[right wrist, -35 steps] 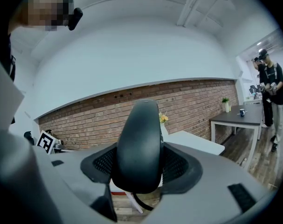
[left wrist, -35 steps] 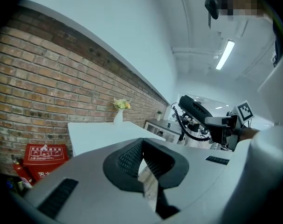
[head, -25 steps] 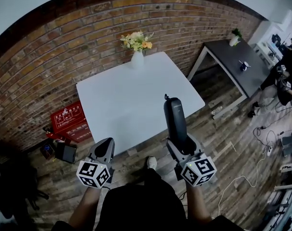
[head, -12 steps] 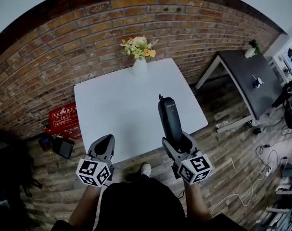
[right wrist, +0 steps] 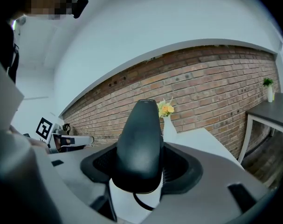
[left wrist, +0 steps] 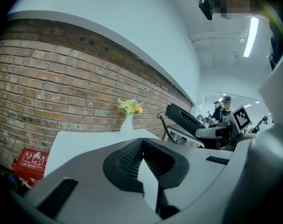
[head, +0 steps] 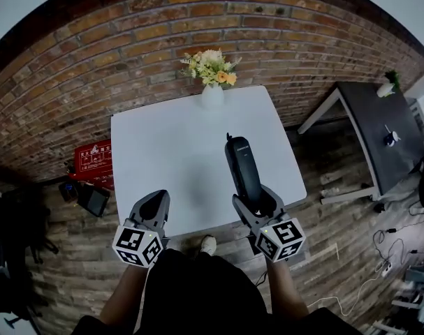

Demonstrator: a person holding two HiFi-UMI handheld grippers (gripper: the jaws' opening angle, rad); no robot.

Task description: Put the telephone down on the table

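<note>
A black telephone handset [head: 241, 169] juts forward from my right gripper [head: 256, 199], which is shut on its lower end. It hangs above the near right part of the white table [head: 163, 145]. In the right gripper view the handset [right wrist: 139, 141] fills the gap between the pads, a thin cord trailing below it. My left gripper [head: 154, 204] is shut on nothing at the table's near edge, its fingertips meeting in a point [left wrist: 142, 143]. The left gripper view shows the handset [left wrist: 184, 117] off to the right, with its coiled cord.
A white vase [head: 212, 97] of yellow and orange flowers stands at the table's far edge, against the brick wall [head: 114, 68]. A red crate [head: 93, 160] and a black box [head: 94, 199] lie on the floor at left. A dark table [head: 379, 138] stands at right.
Both grippers and the handset have moved forward toward the white table. The handset now hangs further in over the tabletop. The grip on it is unchanged.
</note>
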